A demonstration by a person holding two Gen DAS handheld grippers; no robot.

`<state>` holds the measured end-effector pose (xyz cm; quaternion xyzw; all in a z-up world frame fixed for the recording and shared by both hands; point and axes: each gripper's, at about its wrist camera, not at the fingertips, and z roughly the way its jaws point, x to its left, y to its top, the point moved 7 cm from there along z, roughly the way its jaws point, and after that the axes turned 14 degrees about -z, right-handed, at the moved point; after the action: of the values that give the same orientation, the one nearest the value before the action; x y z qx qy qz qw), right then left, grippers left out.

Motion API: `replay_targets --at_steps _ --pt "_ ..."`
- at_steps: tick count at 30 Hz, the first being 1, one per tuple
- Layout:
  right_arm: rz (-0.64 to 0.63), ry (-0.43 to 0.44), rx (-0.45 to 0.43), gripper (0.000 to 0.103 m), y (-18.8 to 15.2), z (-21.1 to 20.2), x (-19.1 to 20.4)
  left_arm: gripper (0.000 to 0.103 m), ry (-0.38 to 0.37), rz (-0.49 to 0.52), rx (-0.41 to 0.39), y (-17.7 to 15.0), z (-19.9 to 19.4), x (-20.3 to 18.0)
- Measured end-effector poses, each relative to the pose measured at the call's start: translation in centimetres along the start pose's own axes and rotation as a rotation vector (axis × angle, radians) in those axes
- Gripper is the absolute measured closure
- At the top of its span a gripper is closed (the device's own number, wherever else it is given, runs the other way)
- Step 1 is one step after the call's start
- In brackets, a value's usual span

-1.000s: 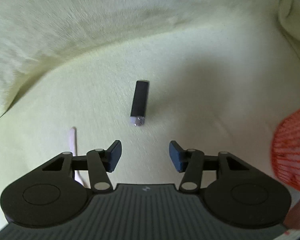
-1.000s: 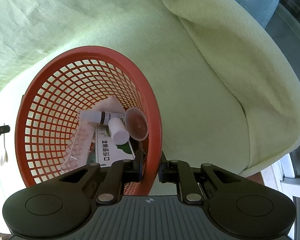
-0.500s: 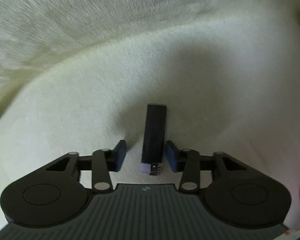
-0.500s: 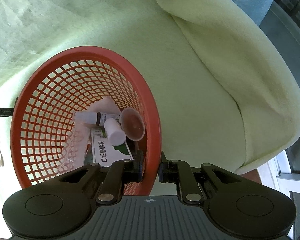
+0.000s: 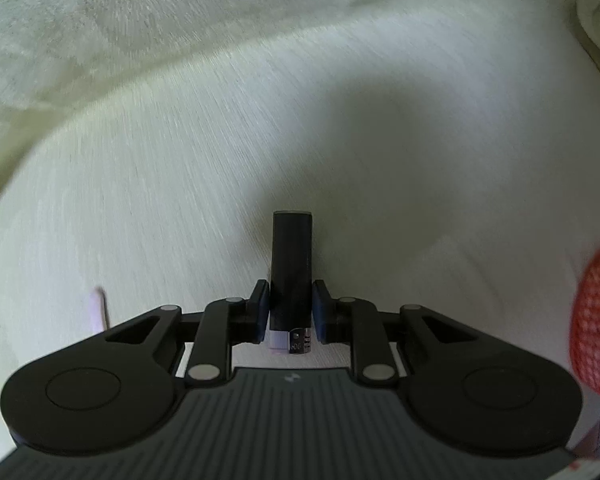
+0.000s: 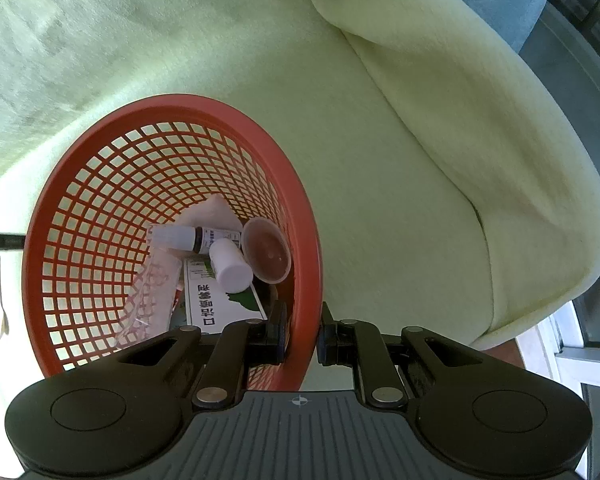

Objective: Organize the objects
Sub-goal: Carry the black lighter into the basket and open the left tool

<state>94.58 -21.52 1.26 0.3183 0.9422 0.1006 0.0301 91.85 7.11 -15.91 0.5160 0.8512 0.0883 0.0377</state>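
My left gripper [image 5: 290,310] is shut on a slim black lighter [image 5: 291,264] with a metal end, held just above the pale green cover. My right gripper [image 6: 302,338] is shut on the rim of a red mesh basket [image 6: 296,208], which also shows at the right edge of the left wrist view [image 5: 598,320]. Inside the basket lie a dropper bottle [image 6: 188,237], a white bottle [image 6: 230,266], a small clear cup [image 6: 268,254], a green and white box [image 6: 220,306] and a clear packet [image 6: 152,292].
A pale green cover [image 6: 380,184] drapes the sofa seat, with a raised fold at the right [image 6: 480,92]. A thin pink stick [image 5: 98,310] lies left of the left gripper. A small spoon [image 6: 0,300] lies left of the basket.
My left gripper moved up to the lighter, closed its fingers on it and raised it a little. The right gripper kept its hold on the basket rim.
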Motion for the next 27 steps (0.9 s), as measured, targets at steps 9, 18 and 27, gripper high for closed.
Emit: replay_targets --at_steps 9,18,27 --pt "-0.015 0.017 -0.008 0.092 -0.4 -0.2 -0.1 0.085 -0.051 -0.03 0.0 -3.2 -7.2 -2.1" --pt "-0.027 0.035 -0.017 0.092 -0.5 -0.5 0.1 0.085 -0.114 -0.053 -0.058 -4.9 -15.9 -4.9" --pt "-0.033 0.044 -0.026 0.092 -0.4 -0.6 0.3 0.085 -0.202 -0.031 -0.062 -6.6 -20.4 -9.1"
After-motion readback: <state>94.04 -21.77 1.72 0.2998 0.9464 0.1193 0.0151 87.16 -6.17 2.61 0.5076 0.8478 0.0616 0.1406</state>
